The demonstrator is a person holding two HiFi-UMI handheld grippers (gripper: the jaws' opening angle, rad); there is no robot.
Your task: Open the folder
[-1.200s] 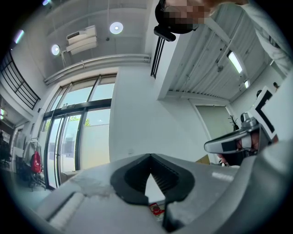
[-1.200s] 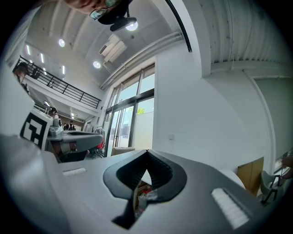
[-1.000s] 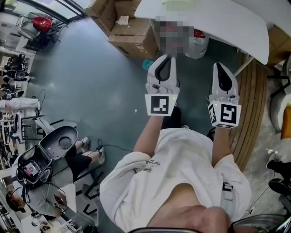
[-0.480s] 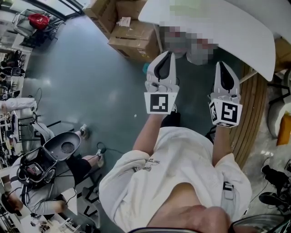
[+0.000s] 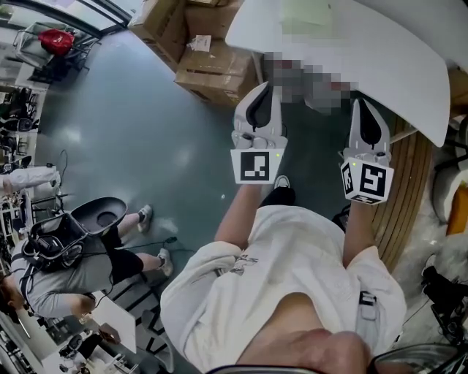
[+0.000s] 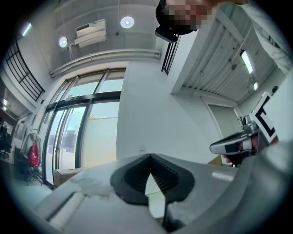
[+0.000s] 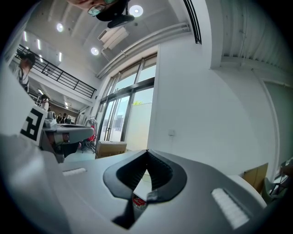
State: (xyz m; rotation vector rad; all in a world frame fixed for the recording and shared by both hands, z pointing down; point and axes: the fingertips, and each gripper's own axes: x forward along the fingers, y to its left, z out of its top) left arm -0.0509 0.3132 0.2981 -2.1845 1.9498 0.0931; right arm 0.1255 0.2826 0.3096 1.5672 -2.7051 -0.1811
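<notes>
A pale green flat thing point(image 5: 308, 13), perhaps the folder, lies on the white table point(image 5: 409, 66) at the top of the head view; a mosaic patch blurs part of it. Both grippers are held out level in front of the person, over the grey floor, short of the table's near edge. My left gripper point(image 5: 268, 86) is shut with nothing in it, and its tips meet in the left gripper view point(image 6: 149, 156). On the right, my right gripper point(image 5: 363, 102) is also shut and empty, its tips touching in the right gripper view point(image 7: 146, 151). Neither touches the table.
Cardboard boxes point(image 5: 212, 69) stand on the floor left of the table. A seated person point(image 5: 88, 256) with equipment is at the lower left. A curved wooden slatted piece point(image 5: 409, 175) runs along the right. A glass front with doors point(image 6: 68, 137) lies ahead.
The table has grown larger and slid down the head view as the person moves toward it. Both grippers went forward with the person and stay shut.
</notes>
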